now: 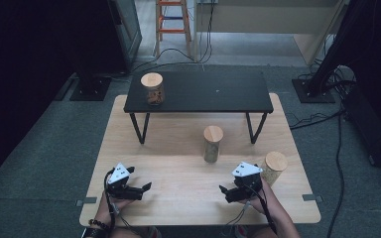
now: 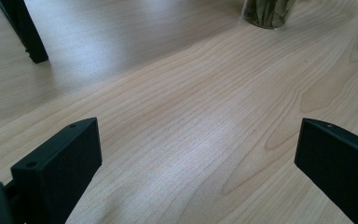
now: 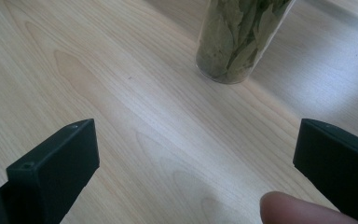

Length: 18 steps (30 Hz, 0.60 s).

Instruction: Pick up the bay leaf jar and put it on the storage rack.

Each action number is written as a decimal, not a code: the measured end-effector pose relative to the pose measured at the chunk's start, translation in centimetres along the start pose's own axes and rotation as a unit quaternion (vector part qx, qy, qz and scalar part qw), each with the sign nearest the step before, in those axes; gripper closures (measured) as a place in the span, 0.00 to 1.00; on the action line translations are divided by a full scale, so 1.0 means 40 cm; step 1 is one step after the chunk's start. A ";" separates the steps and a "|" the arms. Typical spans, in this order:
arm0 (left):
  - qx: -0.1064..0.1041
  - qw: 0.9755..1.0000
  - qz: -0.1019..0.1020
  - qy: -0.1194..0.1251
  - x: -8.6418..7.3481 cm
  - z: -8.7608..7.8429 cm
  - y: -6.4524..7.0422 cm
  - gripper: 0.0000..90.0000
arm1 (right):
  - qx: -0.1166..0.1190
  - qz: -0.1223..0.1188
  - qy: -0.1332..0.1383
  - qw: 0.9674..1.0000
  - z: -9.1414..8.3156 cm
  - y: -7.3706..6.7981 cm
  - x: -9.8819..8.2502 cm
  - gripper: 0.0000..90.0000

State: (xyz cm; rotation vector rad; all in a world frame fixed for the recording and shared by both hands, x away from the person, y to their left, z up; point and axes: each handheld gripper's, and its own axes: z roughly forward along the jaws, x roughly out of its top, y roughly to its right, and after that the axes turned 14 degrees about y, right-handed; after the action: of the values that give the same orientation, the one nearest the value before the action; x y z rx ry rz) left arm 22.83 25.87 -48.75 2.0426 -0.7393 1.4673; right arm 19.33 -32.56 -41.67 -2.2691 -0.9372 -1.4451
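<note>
The work surface is a light wooden table (image 1: 178, 144) with a smooth, visibly grained top. A low black shelf (image 1: 198, 91) on thin angled legs stands on its far half.

Three cylindrical clear jars carry flat round wooden lids:
- The leaf jar (image 1: 212, 144) stands upright near the table's centre, in front of the shelf. The right gripper view shows dried green leaves inside it.
- The right jar (image 1: 274, 167) stands near the right edge, just beside the right gripper (image 1: 226, 191).
- The shelf jar (image 1: 153, 88) stands at the left end of the shelf, holding brown contents.

Both grippers rest low near the front edge. The left gripper (image 1: 145, 187) has its jaws wide apart, holding nothing; the right gripper likewise. Bare tabletop lies between each gripper and the leaf jar.
</note>
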 end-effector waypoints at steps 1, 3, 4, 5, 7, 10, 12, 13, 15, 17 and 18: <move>0.000 1.000 0.000 0.000 0.000 0.000 0.001 0.01 | 0.000 0.001 0.000 1.000 0.003 0.000 0.003 0.00; 0.002 1.000 0.001 0.000 0.000 0.000 0.002 0.01 | -0.002 0.002 -0.002 1.000 0.009 0.000 0.010 0.00; 0.003 1.000 0.001 0.000 0.000 0.000 0.003 0.01 | -0.002 0.004 -0.003 1.000 0.011 0.002 0.013 0.00; 0.003 1.000 0.001 0.000 0.000 0.000 0.003 0.01 | -0.001 0.008 -0.003 1.000 0.014 0.004 0.015 0.00; 0.003 1.000 0.000 -0.002 0.001 0.001 0.002 0.01 | 0.000 0.011 -0.002 1.000 0.017 0.008 0.019 0.00; 0.003 1.000 0.001 -0.003 0.002 0.002 0.003 0.01 | -0.001 0.016 -0.003 1.000 0.023 0.010 0.027 0.00; 0.003 1.000 0.002 -0.003 0.002 0.002 0.003 0.01 | -0.002 0.017 -0.003 1.000 0.027 0.012 0.032 0.00; 0.003 1.000 0.002 -0.003 0.002 0.002 0.003 0.01 | -0.005 0.019 -0.004 1.000 0.029 0.011 0.034 0.00; 0.003 1.000 0.002 -0.003 0.002 0.002 0.004 0.01 | -0.010 0.026 -0.007 1.000 0.035 0.013 0.040 0.00; 0.004 1.000 0.002 -0.002 0.001 0.001 0.004 0.01 | -0.012 0.027 -0.008 1.000 0.040 0.015 0.045 0.00; 0.004 1.000 0.002 -0.002 0.001 0.001 0.004 0.01 | -0.012 0.029 -0.009 0.999 0.043 0.017 0.048 0.00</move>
State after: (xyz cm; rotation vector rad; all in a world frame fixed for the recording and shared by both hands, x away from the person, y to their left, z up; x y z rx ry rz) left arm 22.76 25.71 -48.69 2.0517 -0.7420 1.4698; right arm 21.50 -31.40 -40.67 -2.3109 -0.8575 -1.4204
